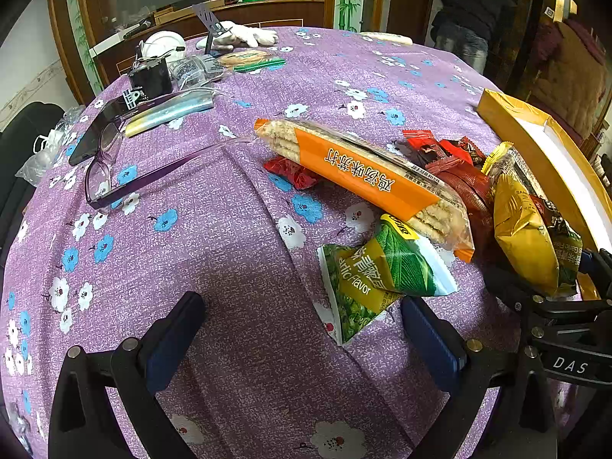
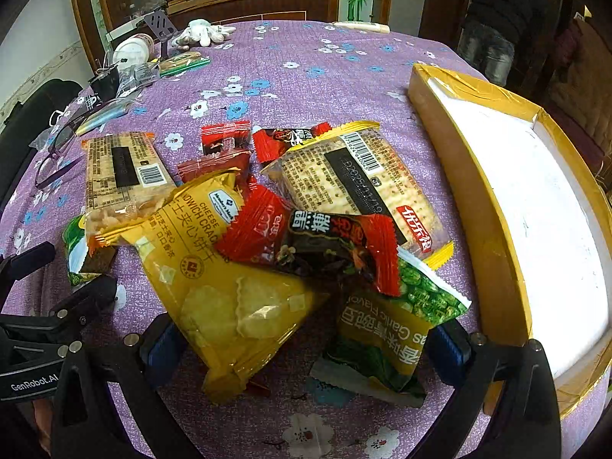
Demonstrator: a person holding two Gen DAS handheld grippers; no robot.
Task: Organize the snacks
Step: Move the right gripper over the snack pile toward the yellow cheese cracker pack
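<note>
- Blue-padded left gripper (image 1: pixel 302 338) gapes wide over bare purple cloth (image 1: pixel 229 267); a green pea bag (image 1: pixel 376 279) lies just beside its right finger.
- Right gripper (image 2: pixel 306 348) spread wide, yellow cracker bag (image 2: pixel 214 267) and another pea bag (image 2: pixel 394 325) lying between its fingers, neither pinched.
- Snack pile just ahead; yellow box (image 2: pixel 493 237) to its right.

Green pea packets (image 2: pixel 397 321): we count two
Cracker packs (image 2: pixel 355 179): three
Yellow box (image 2: pixel 508 206): one
Glasses (image 1: pixel 114 168): one pair
</note>
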